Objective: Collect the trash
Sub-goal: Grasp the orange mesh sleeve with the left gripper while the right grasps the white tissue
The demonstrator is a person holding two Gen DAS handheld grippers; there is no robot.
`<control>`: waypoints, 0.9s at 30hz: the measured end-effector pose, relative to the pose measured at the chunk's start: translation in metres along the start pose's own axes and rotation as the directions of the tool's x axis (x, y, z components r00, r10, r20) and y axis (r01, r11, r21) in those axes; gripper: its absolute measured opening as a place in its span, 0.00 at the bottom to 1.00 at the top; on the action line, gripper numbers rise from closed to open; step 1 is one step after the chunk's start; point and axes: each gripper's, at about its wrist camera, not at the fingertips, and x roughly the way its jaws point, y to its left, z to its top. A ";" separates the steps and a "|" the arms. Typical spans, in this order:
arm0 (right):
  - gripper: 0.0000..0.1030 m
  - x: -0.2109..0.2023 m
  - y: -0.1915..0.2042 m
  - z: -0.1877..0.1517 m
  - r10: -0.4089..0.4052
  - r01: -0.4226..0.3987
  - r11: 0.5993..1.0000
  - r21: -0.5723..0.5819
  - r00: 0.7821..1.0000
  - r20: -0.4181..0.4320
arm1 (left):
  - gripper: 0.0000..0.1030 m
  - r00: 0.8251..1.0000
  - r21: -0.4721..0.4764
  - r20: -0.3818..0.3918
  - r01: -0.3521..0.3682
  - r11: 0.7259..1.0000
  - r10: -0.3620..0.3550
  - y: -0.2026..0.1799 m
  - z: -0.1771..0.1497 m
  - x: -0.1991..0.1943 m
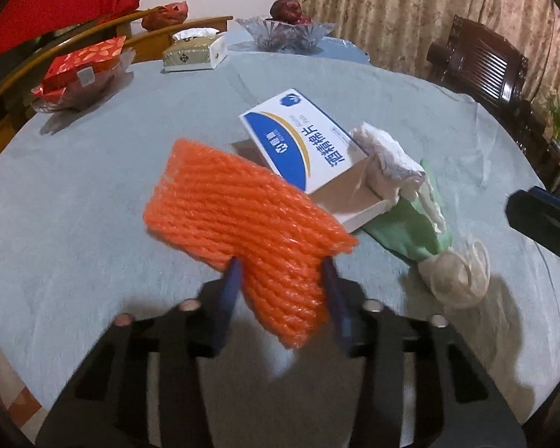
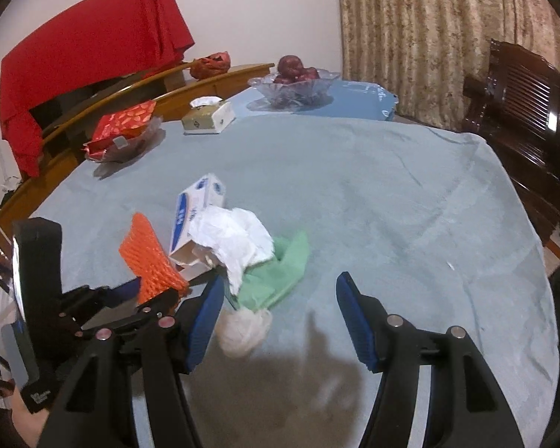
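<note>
orange foam net (image 1: 242,220) hides, seemingly, part of the box (image 1: 302,138).

Orange foam net (image 1: 242,224) lifted off table; open blue-white box (image 1: 302,138), crumpled tissue (image 1: 388,160), green bag (image 1: 403,227) piled beside.

Tissue box (image 1: 194,50), glass fruit bowl (image 1: 291,31)

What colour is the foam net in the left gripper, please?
Orange foam net, clearest in the left wrist view.
</note>
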 end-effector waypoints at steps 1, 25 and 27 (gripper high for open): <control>0.60 0.002 0.002 0.002 0.006 -0.006 1.000 -0.002 1.000 -0.001 | 0.23 1.000 -0.003 0.005 0.001 1.000 -0.001 0.002 0.000 -0.001; 0.18 0.072 0.035 0.019 0.066 -0.071 0.996 -0.046 0.993 -0.102 | 0.17 0.982 -0.051 0.191 0.009 0.999 0.001 0.029 0.022 -0.046; 0.12 0.070 0.033 0.019 0.071 -0.075 0.996 -0.043 0.993 -0.095 | 0.17 0.982 -0.047 0.190 0.012 0.999 -0.003 0.026 0.022 -0.047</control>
